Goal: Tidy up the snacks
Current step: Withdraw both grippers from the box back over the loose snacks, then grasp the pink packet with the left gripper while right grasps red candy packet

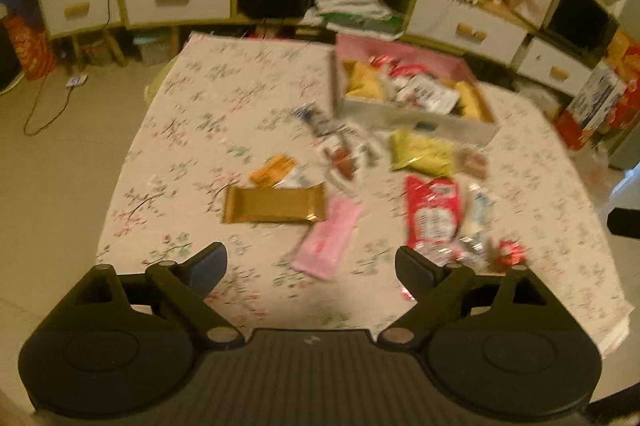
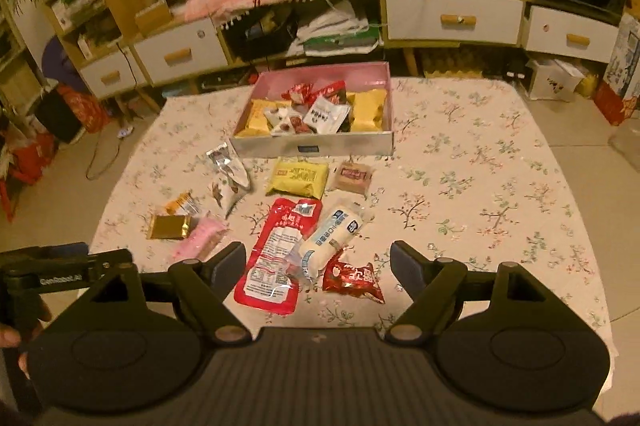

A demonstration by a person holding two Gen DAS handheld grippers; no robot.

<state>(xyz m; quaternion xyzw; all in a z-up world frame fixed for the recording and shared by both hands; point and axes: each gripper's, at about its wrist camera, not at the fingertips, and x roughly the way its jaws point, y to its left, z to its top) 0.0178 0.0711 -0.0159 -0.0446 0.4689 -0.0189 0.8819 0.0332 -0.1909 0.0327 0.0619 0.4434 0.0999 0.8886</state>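
Red sausage pack [image 2: 276, 258] lengthwise toward snack box [image 2: 312, 145].

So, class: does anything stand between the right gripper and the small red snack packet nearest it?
Nothing visible does. The right gripper is open above the small red snack packet, which lies flat on the tablecloth beside the large red packet.

box [image 2: 312, 145] on worktop [image 2: 480, 185], snacks inside | square packet [image 2: 298, 177] just in front of box | long pouch [image 2: 276, 258] in front of that | small wrapper [image 2: 352, 276] right of pouch | flat bar [image 2: 168, 227] far left of box front
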